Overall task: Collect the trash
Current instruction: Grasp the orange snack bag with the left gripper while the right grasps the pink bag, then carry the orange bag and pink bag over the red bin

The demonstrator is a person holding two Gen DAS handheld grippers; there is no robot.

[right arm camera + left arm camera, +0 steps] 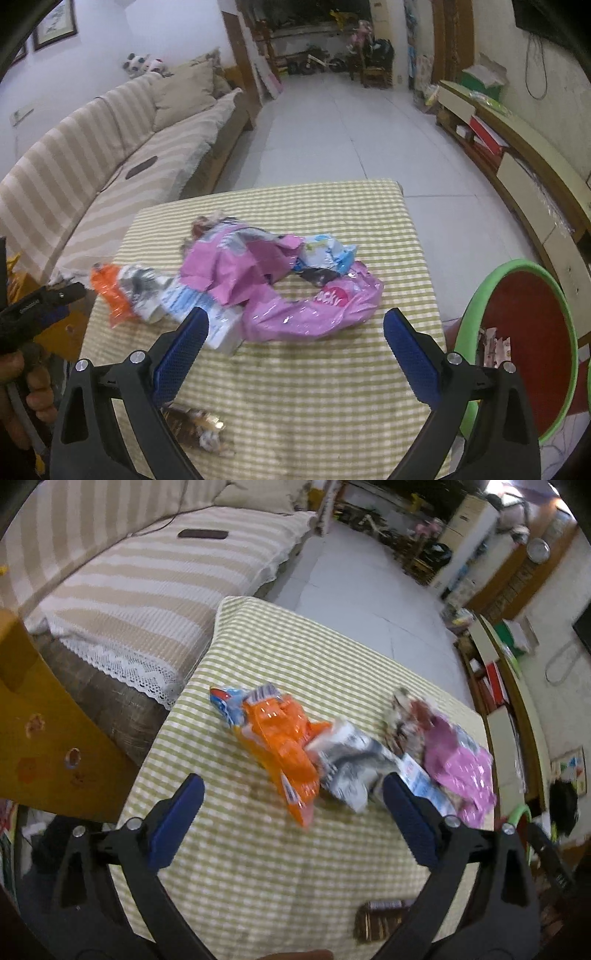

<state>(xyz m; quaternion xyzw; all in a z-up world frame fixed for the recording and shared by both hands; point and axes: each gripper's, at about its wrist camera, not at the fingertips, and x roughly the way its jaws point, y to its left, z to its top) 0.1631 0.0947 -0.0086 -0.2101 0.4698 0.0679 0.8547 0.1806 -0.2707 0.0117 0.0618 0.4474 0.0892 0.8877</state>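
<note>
On the green-and-white checked tablecloth (314, 398), a crumpled pink plastic snack bag (295, 314) lies mid-cloth, an orange foil wrapper (280, 746) beside it toward the sofa side. Both the right gripper (295, 343) and the left gripper (293, 805) hover spread wide, holding nothing. The right would best pinch a raised pink fold, then carry it past the cloth's right edge into the green-rimmed red bin (532, 325).

place: home living room
seating: striped-cover sofa (110, 155) ahead-left, cushions
surface: checked-cloth table (303, 387) under tool
right side: low TV cabinet (524, 173)
floor: white tiles (332, 133)
</note>
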